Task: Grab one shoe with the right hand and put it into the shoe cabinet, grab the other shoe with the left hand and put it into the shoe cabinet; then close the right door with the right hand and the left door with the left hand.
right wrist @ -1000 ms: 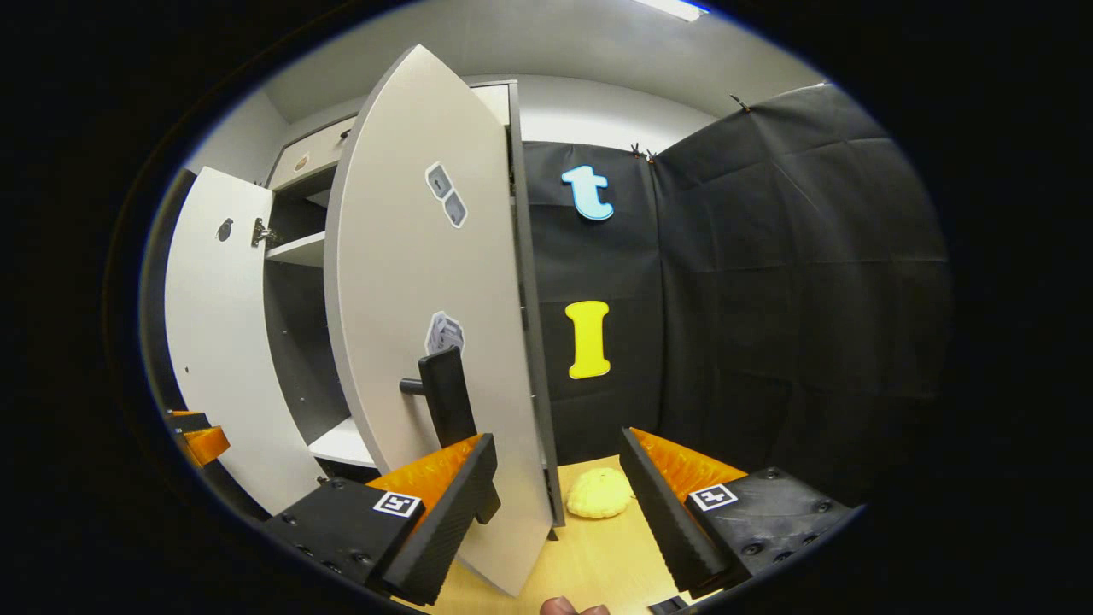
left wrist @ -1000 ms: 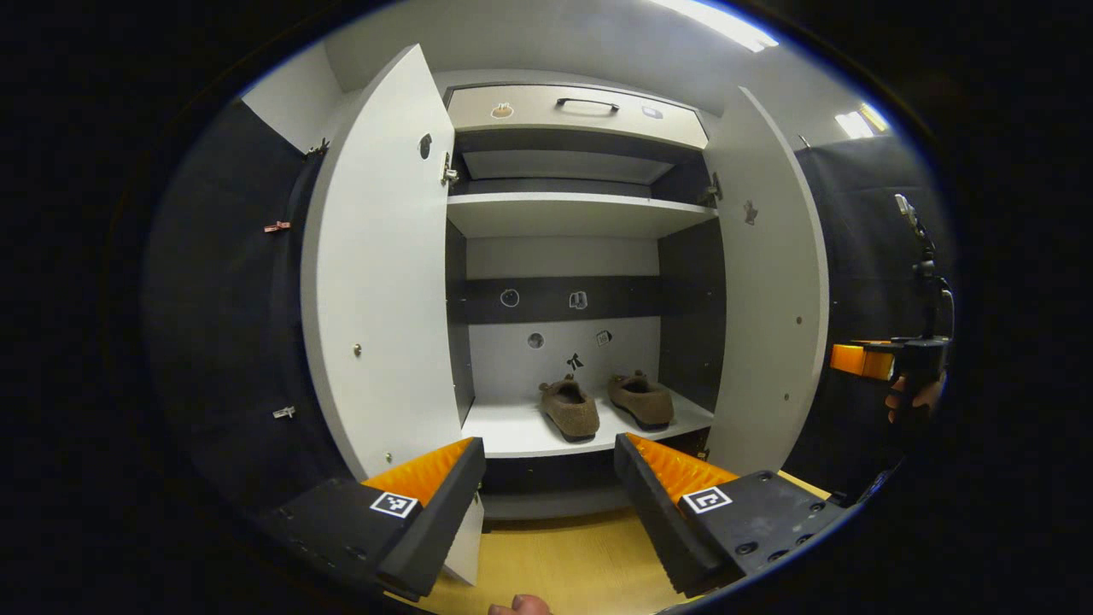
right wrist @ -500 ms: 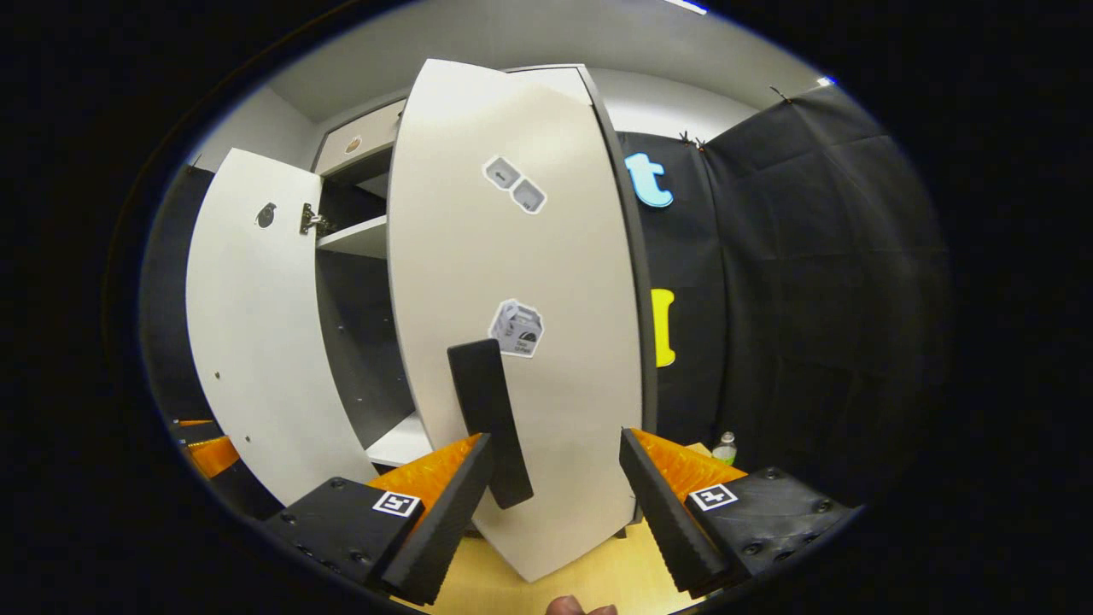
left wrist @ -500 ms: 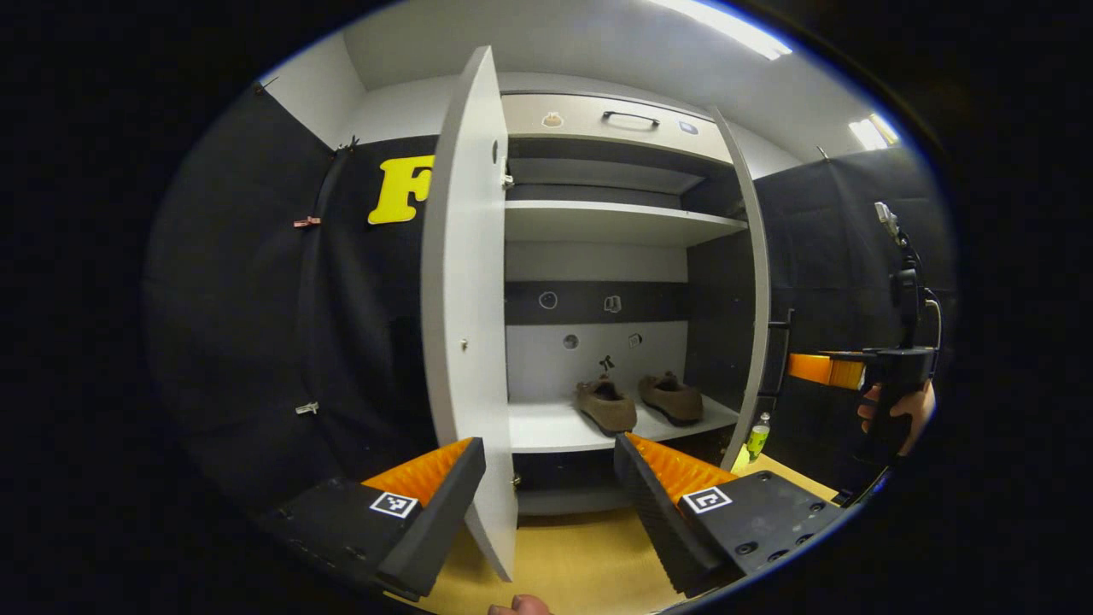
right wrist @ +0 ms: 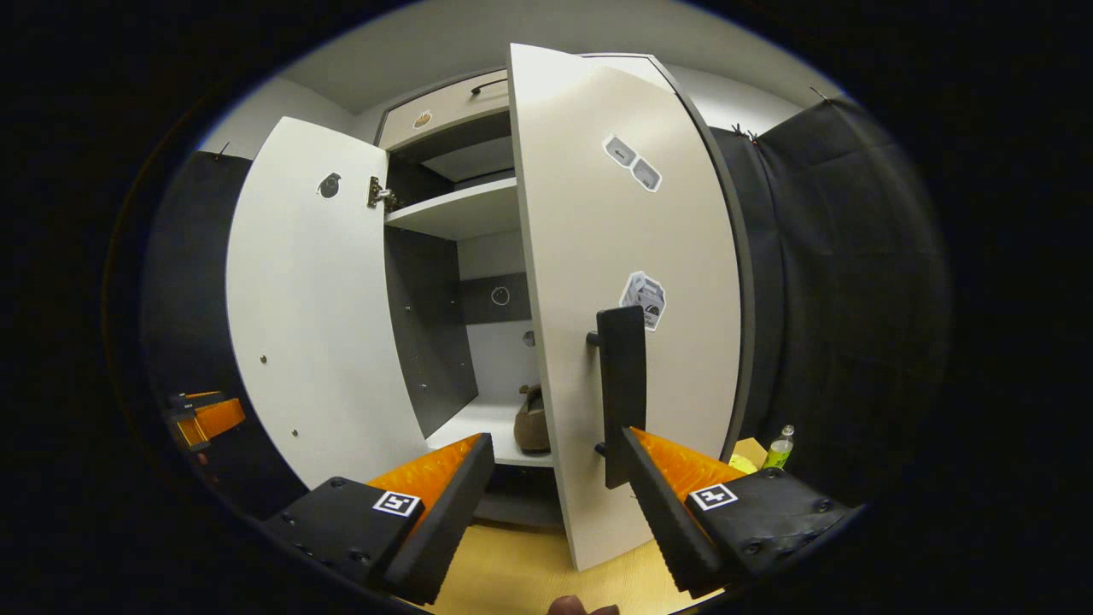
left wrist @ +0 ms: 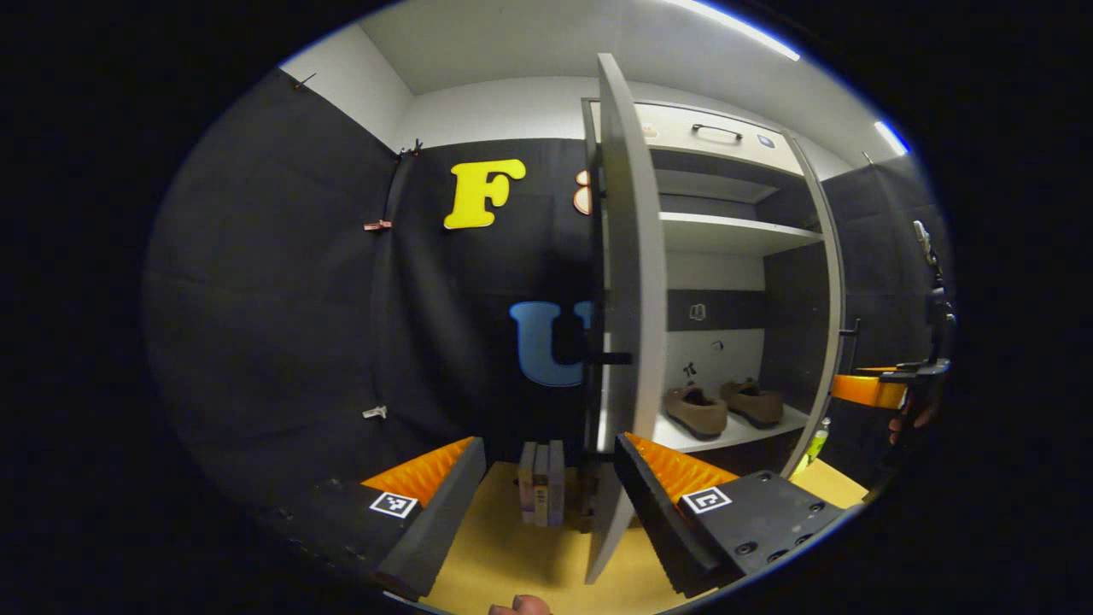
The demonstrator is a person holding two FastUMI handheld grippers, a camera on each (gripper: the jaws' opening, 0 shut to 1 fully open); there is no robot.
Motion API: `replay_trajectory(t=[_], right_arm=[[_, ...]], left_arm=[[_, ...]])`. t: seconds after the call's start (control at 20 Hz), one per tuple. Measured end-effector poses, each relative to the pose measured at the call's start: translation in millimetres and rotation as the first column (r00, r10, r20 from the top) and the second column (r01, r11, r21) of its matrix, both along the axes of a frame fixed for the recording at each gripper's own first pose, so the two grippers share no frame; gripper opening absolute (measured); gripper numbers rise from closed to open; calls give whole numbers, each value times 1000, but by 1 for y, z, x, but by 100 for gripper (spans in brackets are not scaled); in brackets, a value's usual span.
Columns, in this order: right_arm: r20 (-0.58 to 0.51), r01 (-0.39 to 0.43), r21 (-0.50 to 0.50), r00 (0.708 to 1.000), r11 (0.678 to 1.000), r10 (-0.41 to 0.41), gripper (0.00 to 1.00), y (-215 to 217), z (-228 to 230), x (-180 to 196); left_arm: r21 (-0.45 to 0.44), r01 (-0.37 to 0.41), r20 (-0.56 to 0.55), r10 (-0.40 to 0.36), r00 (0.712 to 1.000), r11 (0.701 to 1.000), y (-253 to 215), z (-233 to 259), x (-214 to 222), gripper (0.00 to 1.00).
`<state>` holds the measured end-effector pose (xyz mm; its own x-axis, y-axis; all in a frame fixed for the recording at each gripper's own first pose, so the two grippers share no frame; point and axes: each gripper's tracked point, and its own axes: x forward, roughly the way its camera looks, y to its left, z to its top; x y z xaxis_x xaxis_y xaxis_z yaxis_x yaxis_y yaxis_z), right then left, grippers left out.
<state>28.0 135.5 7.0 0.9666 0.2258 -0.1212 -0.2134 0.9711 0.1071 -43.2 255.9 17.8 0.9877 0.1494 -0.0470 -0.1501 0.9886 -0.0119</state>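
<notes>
Both fuzzy brown shoes point(left wrist: 721, 407) sit side by side on the cabinet's point(left wrist: 726, 235) smooth white bottom shelf. Your left gripper point(left wrist: 549, 504) is spread wide and empty, with the left door point(left wrist: 630, 299) edge-on between its fingers. Your right gripper point(right wrist: 555, 504) is spread wide too, at the right door's point(right wrist: 628, 248) flat black handle point(right wrist: 621, 393). Books point(left wrist: 542, 493) stand on the floor.

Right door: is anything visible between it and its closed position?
Nothing visible blocks the right door. Both shoes sit well back on the shelf, and the right tool is open at the door's handle.
</notes>
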Motion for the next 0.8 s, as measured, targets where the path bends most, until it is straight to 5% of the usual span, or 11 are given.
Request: replay_trajectory(t=[0.3,0.8], right_arm=[[25,21,0,999,1000,-21,98,-8,10,-3],[54,65,33,996,997,-67,98,-41,23,-6]], left_arm=[[-37,-4,-7,4,1000,999,30,-14,37,97],[-35,72,-16,-73,997,997,-13,-7,53,93]])
